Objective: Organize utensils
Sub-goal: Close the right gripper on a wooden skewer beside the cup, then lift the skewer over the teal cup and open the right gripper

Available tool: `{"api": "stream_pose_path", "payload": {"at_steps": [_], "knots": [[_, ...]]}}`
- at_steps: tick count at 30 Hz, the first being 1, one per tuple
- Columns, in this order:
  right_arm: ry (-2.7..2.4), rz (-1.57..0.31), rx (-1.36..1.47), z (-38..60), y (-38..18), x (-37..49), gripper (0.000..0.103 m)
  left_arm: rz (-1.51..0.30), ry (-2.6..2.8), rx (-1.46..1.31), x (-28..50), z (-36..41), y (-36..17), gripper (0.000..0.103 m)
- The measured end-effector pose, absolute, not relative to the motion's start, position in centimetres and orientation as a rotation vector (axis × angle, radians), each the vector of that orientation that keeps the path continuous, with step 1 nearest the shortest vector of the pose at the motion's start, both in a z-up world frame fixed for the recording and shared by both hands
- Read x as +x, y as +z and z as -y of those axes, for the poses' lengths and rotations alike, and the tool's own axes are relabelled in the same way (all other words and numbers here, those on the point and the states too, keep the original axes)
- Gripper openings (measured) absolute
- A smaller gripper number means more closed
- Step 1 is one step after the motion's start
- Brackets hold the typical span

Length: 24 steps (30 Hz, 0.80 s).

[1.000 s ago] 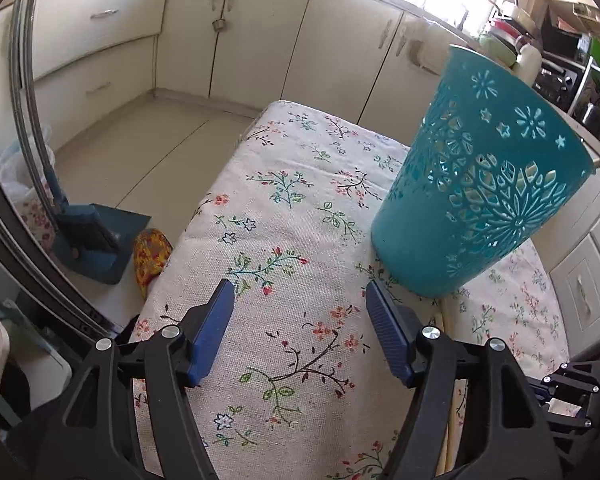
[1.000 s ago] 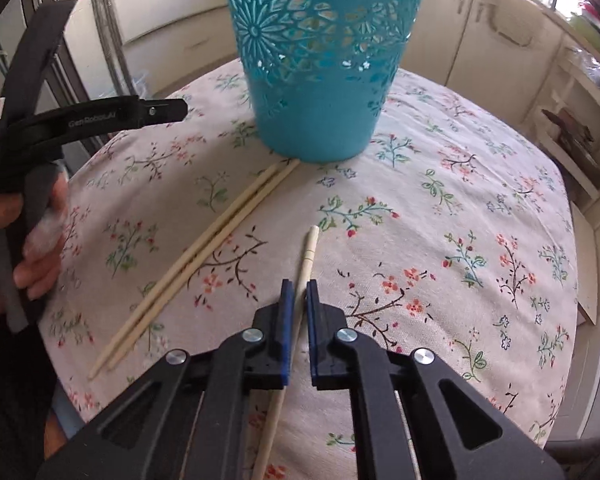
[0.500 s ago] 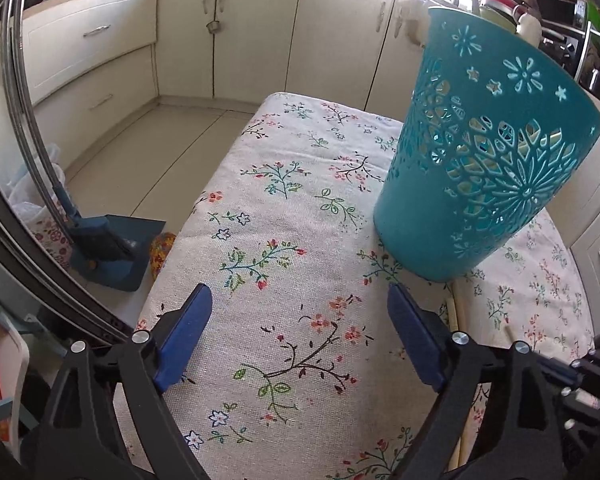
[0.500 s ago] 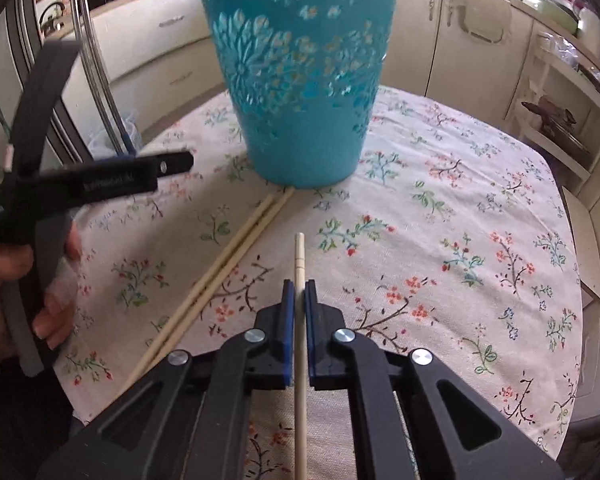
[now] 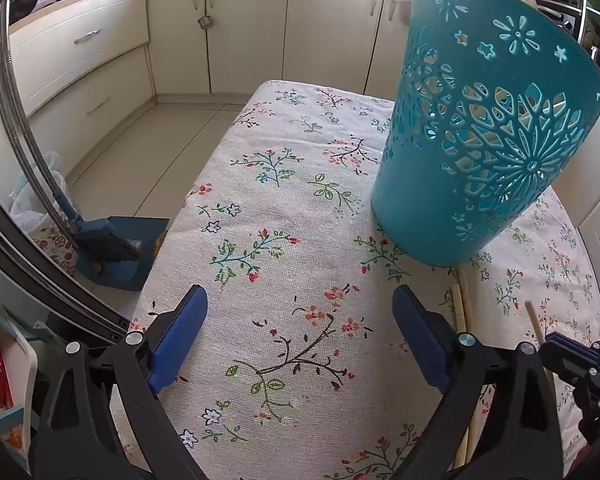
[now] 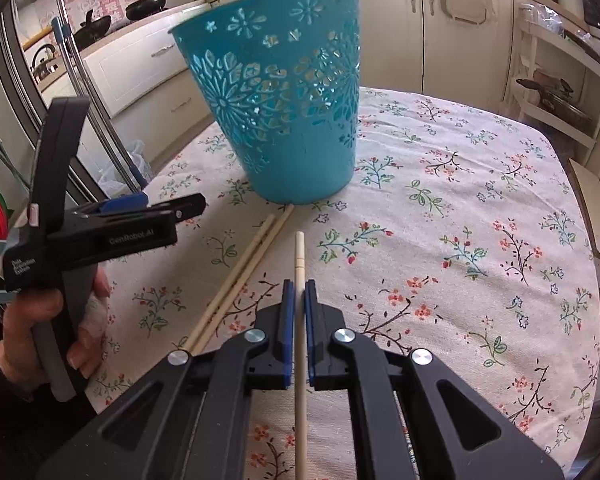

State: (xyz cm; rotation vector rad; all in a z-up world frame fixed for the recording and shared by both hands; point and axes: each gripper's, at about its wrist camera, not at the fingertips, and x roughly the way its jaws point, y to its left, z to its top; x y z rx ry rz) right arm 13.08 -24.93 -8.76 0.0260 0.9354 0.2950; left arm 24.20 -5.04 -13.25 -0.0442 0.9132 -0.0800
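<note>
A teal cut-out basket (image 6: 284,108) stands on the floral tablecloth, with several wooden sticks poking above its rim; it also shows in the left wrist view (image 5: 480,140). My right gripper (image 6: 299,286) is shut on a pale wooden chopstick (image 6: 299,256), held above the cloth and pointing toward the basket. Two more chopsticks (image 6: 244,272) lie side by side on the cloth, left of it, reaching the basket's foot. My left gripper (image 5: 300,300) is open and empty above the cloth, left of the basket; it shows in the right wrist view (image 6: 160,216).
The table (image 6: 480,220) is covered by the floral cloth, with its left edge near a blue dustpan (image 5: 116,248) on the floor. Cream kitchen cabinets (image 5: 244,28) run behind. An open shelf with pans (image 6: 556,92) stands at the right.
My right gripper has lifted the chopstick off the cloth and levelled it toward the basket. My left gripper has opened wider and drawn back a little.
</note>
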Motion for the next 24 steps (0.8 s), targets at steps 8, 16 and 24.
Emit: {"api": "stream_pose_path", "payload": {"at_steps": [8, 16, 24], "knots": [[0.389, -0.850, 0.088, 24.6, -6.6, 12.1, 0.006, -0.926, -0.080, -0.026, 24.3, 5.6, -13.5, 0.090], [0.457, -0.752, 0.237, 25.6, -2.9, 12.0, 0.006, -0.944, -0.085, -0.003, 24.4, 6.0, -13.8, 0.090], [0.513, -0.543, 0.471, 26.6, 4.1, 15.8, 0.006, -0.952, -0.089, 0.022, 24.5, 6.6, -13.9, 0.090]]}}
